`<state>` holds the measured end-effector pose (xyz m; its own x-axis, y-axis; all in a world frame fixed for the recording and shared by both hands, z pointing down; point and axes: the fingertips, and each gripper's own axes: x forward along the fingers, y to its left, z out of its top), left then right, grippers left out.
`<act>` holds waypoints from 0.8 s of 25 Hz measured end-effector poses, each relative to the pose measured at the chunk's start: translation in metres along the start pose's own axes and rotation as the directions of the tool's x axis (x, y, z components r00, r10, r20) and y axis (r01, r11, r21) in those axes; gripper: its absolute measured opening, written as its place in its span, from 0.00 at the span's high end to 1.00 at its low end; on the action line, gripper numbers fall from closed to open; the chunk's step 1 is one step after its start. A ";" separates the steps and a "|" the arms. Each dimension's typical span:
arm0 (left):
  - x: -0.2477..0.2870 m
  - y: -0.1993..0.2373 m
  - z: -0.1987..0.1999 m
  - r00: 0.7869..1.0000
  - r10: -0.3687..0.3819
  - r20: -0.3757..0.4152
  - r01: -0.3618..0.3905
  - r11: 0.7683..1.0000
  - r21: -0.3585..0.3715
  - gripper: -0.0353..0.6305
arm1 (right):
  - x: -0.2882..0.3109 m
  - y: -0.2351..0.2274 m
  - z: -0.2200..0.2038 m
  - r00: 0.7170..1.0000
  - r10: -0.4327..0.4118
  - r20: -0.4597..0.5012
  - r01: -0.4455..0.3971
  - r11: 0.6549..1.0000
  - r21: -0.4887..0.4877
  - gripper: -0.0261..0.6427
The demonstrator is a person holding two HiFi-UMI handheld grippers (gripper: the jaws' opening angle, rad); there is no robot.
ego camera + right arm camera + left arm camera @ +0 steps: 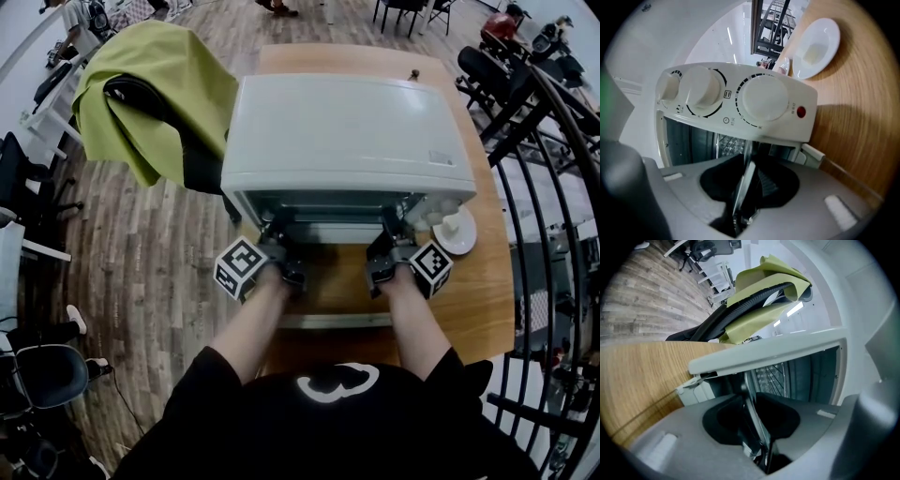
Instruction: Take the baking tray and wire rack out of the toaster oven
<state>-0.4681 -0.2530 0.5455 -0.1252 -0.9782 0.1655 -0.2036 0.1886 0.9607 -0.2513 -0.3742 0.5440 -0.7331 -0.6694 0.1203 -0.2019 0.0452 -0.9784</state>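
The left gripper [276,238] and the right gripper [394,240] are both at the mouth of the toaster oven [347,131], reaching in over its dropped door [333,295]. Each is rolled on its side so that one finger sits above and one below the flat front lip of the baking tray [337,232]. That lets them pinch a level sheet edge-on.

In the left gripper view the fingers [780,416] are closed on the thin metal lip, which runs straight out between them. The right gripper view shows the same, its fingers [773,183] clamped on the lip near the control knobs. Taking the tray at two spots well apart, one toward each end of the lip, should keep it level and square to the opening as it slides. One grip at the middle would let it twist and jam.

The oven holds both of the task's things. The tray is in the opening with its lip between the fingers, and the wire rack [774,376] is just beyond the fingertips, deeper in the cavity. I cannot tell whether the rack rests on the tray or on its own ledge. Neither looks to be out yet, so I judge the pull is only beginning.

To the outer side of the right fingers, a white plate [815,47] sits on the worktop [487,281] with a small pale thing on it that I cannot identify. Past the left fingers, a green cloth [150,84] hangs over a chair, off the worktop.
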 end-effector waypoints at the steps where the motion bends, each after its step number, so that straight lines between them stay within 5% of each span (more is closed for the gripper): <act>1: -0.003 0.000 -0.001 1.000 0.002 -0.001 -0.002 1.000 0.001 0.80 | -0.003 0.000 -0.001 1.000 -0.001 -0.001 0.001 1.000 0.002 0.83; 20: -0.057 0.002 -0.027 0.999 0.032 -0.002 -0.032 0.999 -0.008 0.80 | -0.060 -0.008 -0.016 0.999 -0.016 -0.047 0.018 0.999 0.040 0.83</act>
<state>-0.4349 -0.1996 0.5445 -0.1297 -0.9718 0.1970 -0.1919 0.2195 0.9565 -0.2160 -0.3231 0.5477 -0.7595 -0.6344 0.1441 -0.1893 0.0037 -0.9819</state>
